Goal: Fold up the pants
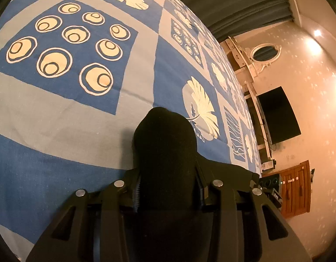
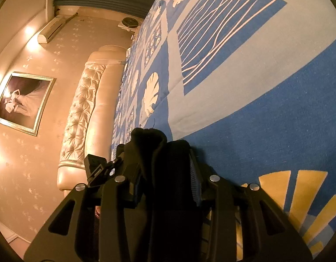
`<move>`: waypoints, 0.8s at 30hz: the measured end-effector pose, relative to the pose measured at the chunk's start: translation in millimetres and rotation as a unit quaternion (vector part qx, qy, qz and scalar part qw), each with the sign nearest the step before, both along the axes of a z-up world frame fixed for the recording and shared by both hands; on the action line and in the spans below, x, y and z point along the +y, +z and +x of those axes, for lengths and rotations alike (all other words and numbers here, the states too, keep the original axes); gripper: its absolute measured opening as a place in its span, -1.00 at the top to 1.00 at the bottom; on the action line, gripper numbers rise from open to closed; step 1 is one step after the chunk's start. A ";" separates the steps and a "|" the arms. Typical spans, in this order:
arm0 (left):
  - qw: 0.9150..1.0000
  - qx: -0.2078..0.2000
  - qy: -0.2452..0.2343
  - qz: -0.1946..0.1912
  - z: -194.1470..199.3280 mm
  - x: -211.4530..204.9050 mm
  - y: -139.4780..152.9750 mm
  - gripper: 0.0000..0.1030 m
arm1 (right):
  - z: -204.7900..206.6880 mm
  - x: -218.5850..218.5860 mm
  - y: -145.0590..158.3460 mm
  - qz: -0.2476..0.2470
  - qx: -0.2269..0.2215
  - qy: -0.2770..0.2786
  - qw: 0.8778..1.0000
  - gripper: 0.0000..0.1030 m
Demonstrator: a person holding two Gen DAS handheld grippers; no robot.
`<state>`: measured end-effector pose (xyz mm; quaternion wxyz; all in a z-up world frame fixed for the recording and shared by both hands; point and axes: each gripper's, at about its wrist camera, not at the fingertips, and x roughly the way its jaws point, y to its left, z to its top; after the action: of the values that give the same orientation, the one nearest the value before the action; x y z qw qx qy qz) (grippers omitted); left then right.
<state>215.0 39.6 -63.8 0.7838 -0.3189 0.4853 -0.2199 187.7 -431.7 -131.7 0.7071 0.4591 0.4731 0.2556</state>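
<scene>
Over the bed: both tools held above the patterned bedspread (image 1: 85, 118), each with black cloth bunched between its fingers.
Left tool (image 1: 165, 187): clamped on a thick wad of black pants (image 1: 165, 144); fabric fills the gap and bulges past the fingertips.
Right tool (image 2: 165, 174): gripping another bunch of the same black pants (image 2: 150, 148); a fold of cloth rises between the fingers, ribbed blue pad visible at the right side.
Pants location: held up in both tools, lifted off the bedspread as far as visible; the rest of the garment hangs hidden below each camera.
Bed: blue and grey cover with cream circles and leaf prints, nothing else lying on the visible part.
Beyond, left view: dark curtain (image 1: 239, 2), wall-mounted screen (image 1: 279, 115), small wooden cabinet (image 1: 295, 190).
Beyond, right view: tufted headboard (image 2: 85, 109), framed picture (image 2: 23, 102), air conditioner (image 2: 53, 29).
Progress: likely early or mid-fold; garment grasped at two points, no finished fold visible.
Left to do: probably laying flat, doubling over, smoothing.
</scene>
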 end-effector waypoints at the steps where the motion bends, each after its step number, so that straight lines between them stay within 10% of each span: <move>1: 1.000 -0.004 -0.006 -0.002 -2.5 -0.4 1.6 0.14 | -0.8 0.3 1.9 -0.005 0.001 -0.001 1.000 0.24; 12: 0.998 -0.008 -0.047 -0.038 -91.4 6.4 9.2 -0.32 | -55.6 12.0 29.0 -0.097 -0.004 0.040 0.994 -0.40; 24: 0.998 -0.021 -0.056 0.000 -147.7 -18.9 6.4 -0.36 | -109.8 25.9 35.8 -0.143 0.002 0.082 0.986 -0.21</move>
<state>67.3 20.8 -57.4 0.7805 -0.2860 0.4857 -0.2704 78.0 -405.7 -95.8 0.7411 0.3136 0.5422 0.2418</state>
